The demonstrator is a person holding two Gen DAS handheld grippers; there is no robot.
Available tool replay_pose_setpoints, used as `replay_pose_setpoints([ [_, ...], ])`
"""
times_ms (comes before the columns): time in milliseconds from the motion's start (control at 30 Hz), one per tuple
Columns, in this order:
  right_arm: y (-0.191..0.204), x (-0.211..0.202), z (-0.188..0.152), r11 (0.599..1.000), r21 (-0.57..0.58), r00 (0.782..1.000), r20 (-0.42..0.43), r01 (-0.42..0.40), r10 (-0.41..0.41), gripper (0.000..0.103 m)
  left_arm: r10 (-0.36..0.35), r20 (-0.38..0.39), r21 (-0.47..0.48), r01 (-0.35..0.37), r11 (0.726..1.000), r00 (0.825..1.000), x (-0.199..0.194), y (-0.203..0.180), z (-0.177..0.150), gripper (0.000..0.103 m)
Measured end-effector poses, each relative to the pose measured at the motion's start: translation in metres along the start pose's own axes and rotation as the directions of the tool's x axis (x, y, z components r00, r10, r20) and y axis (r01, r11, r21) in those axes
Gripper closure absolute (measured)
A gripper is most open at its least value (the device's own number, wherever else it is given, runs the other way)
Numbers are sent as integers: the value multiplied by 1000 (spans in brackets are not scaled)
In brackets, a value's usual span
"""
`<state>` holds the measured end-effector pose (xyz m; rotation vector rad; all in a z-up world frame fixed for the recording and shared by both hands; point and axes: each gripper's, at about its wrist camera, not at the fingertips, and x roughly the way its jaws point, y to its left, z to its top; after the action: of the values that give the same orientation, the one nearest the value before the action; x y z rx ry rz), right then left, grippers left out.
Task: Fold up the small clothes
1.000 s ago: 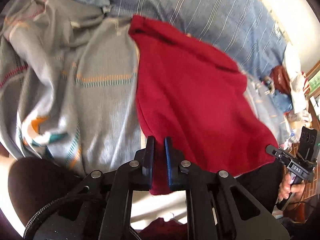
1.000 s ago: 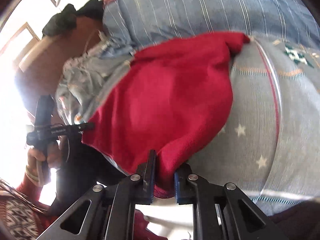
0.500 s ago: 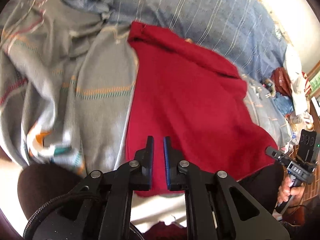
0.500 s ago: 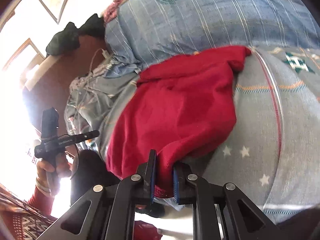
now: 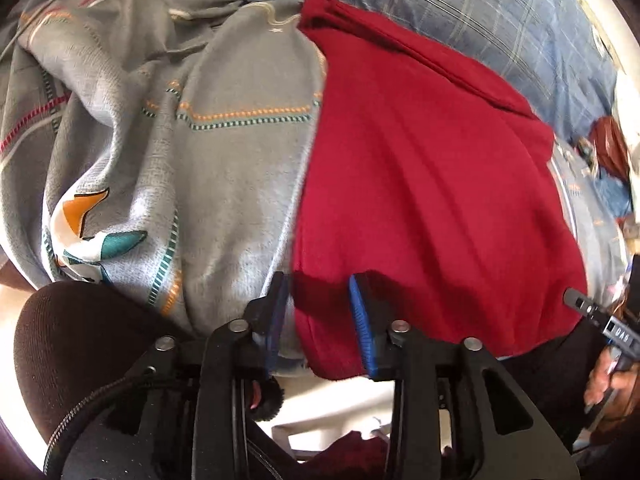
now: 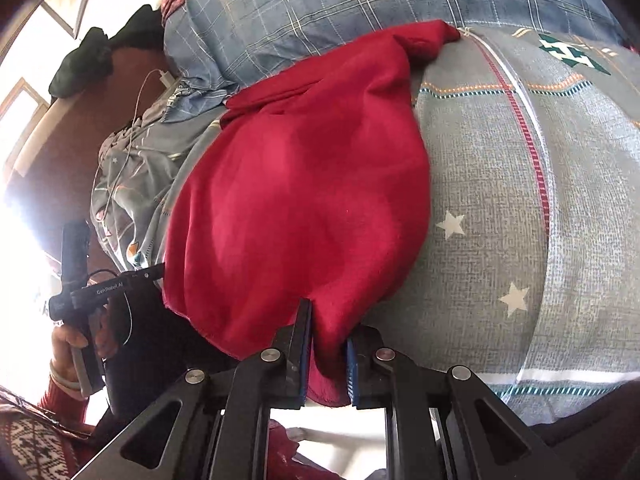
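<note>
A red garment [image 5: 420,184] lies spread on the grey patterned bedspread [image 5: 224,168], its near hem at the bed's front edge. My left gripper [image 5: 318,304] stands over the garment's near left corner. Its jaws are opening, and the red cloth lies loose between them, no longer pinched by the blue pads [image 5: 360,320]. In the right wrist view the same garment [image 6: 300,200] bulges up from the bedspread [image 6: 500,200]. My right gripper [image 6: 328,344] is shut on the garment's near right corner, with a fold of red cloth squeezed between its pads.
A blue plaid quilt [image 5: 500,20] covers the bed beyond the garment. A person's dark-clothed knee [image 5: 72,344] sits at the lower left. A hand [image 6: 76,344] holding the other gripper shows at the left edge. A white cable [image 6: 136,120] trails over rumpled cloth at the left.
Both grippers sank toward the bed and the red garment settled flatter. The left jaws went from pinching the corner to standing apart around it. The right grip stayed the same.
</note>
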<state>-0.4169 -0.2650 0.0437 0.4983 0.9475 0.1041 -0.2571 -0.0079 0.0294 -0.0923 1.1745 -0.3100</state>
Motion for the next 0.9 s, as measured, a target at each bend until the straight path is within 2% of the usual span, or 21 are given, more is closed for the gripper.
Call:
replay_pose_setpoints([
  [33, 0, 0, 1, 1000, 0, 1000, -3, -1, 1, 88, -13, -7, -8, 13, 1000, 1000, 2, 1, 1, 68],
  [100, -3, 2, 6, 1000, 8, 1000, 3, 11, -11, 75, -37, -2, -7, 37, 999, 999, 5, 1, 5, 68],
  [167, -8, 8, 10, 999, 29, 1000, 4, 18, -18, 73, -63, 0, -3, 63, 998, 998, 4, -2, 8, 68],
  [367, -9, 17, 15, 997, 7, 997, 8, -81, 81, 73, -102, 9, -3, 102, 995, 995, 8, -2, 16, 68],
  [433, -12, 20, 15, 990, 17, 990, 12, -141, 140, 62, -117, 2, -21, 117, 993, 993, 7, 2, 19, 68],
  [533, -19, 18, 13, 974, 49, 975, 12, -221, 221, 53, -127, 7, -46, 127, 991, 992, 6, 9, 18, 68],
  [700, -25, 20, 11, 956, 98, 961, 34, -275, 273, 48, -132, 12, -23, 132, 991, 991, 7, -3, 16, 62],
  [767, -23, 19, 10, 956, 103, 962, 33, -274, 272, 48, -152, -6, -3, 152, 988, 988, 8, -9, 14, 62],
  [900, -14, 19, 7, 960, 87, 963, -5, -267, 268, 48, -135, 2, 18, 135, 991, 991, 11, -13, 15, 60],
])
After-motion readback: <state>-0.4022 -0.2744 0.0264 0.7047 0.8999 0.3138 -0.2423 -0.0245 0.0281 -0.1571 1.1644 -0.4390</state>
